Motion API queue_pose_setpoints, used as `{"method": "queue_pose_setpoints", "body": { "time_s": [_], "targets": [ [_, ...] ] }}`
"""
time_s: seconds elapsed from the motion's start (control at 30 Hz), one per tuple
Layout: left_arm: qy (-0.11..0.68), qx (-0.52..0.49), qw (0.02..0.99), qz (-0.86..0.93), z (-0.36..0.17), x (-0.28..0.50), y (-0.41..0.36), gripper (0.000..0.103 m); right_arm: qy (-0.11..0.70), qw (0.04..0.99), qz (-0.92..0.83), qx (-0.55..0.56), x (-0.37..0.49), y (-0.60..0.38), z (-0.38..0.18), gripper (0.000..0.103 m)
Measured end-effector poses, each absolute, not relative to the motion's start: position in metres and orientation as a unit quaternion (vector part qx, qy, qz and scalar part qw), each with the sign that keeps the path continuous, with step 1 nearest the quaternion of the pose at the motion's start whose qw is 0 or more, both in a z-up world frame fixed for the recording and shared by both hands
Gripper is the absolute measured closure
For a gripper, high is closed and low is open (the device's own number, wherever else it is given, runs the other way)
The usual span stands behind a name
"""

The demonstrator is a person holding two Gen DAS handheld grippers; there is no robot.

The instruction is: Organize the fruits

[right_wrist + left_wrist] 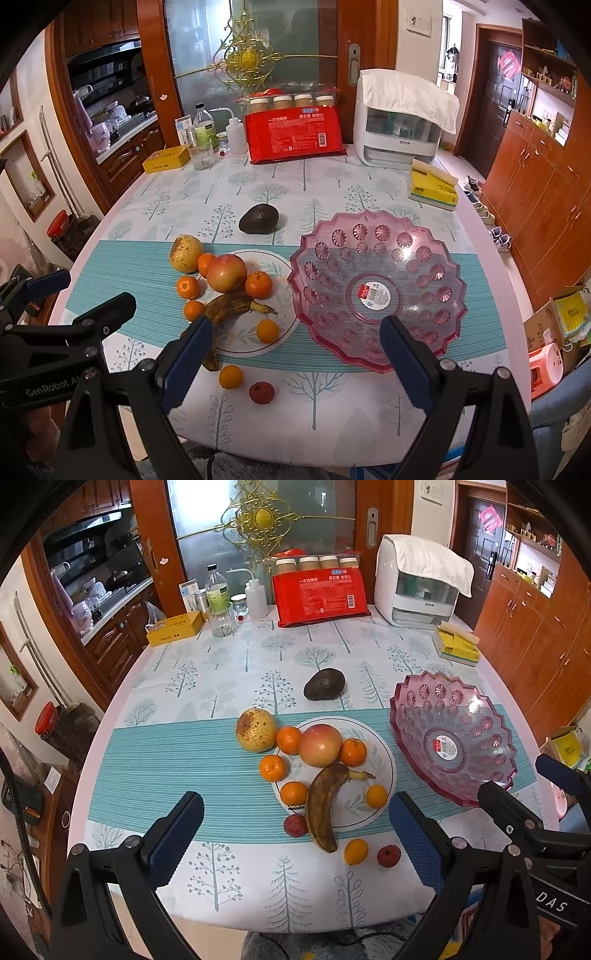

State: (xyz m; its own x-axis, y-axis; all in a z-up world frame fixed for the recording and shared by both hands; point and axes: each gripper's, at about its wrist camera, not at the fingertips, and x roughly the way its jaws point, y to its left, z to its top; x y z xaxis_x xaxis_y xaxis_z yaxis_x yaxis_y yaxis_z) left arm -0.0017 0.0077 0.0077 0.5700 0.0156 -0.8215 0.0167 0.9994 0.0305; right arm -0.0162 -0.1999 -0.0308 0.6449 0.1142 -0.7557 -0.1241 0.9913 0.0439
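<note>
Both grippers, left gripper [295, 827] and right gripper [295, 350], hover wide apart and empty above the white plate [384, 760] of fruit beside the pink bowl [436, 332].

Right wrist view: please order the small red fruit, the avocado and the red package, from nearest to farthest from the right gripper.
1. Small red fruit, just ahead of the right gripper, near the table edge.
2. Avocado, mid-table, behind the plate.
3. Red package, at the far edge.
</note>
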Motion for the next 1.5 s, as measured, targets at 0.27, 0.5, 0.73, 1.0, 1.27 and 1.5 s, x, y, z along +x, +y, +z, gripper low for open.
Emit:
{"method": "queue_pose_setpoints", "body": {
  "time_s": [0.27,0.5,0.73,1.0,1.27,1.5],
  "targets": [
    [0.459,0.031,0.888,0.005,0.016,-0.003,0.014,0.004,0.413,0.908,0.072,-0.007,-0.018,-0.19,-0.028,0.01],
    [0.453,0.058,0.889,0.013,0.031,0.017,0.033,0.003,0.41,0.908,0.081,-0.014,-0.009,-0.177,-0.022,0.01],
    [0.435,0.093,0.892,0.075,0.054,0.069,0.086,0.003,0.417,0.904,0.097,-0.016,0.018,-0.155,-0.025,0.01],
    [0.427,0.106,0.895,0.072,0.066,0.145,0.142,0.003,0.437,0.895,0.092,-0.019,0.058,-0.125,-0.041,0.011],
    [0.475,0.113,0.872,0.013,0.008,0.212,0.156,0.003,0.471,0.875,0.103,-0.029,0.113,-0.084,-0.081,0.011],
    [0.56,0.102,0.818,-0.079,-0.084,0.235,0.139,0.003,0.516,0.845,0.138,-0.039,0.145,-0.068,-0.129,0.025]
  ]
}}
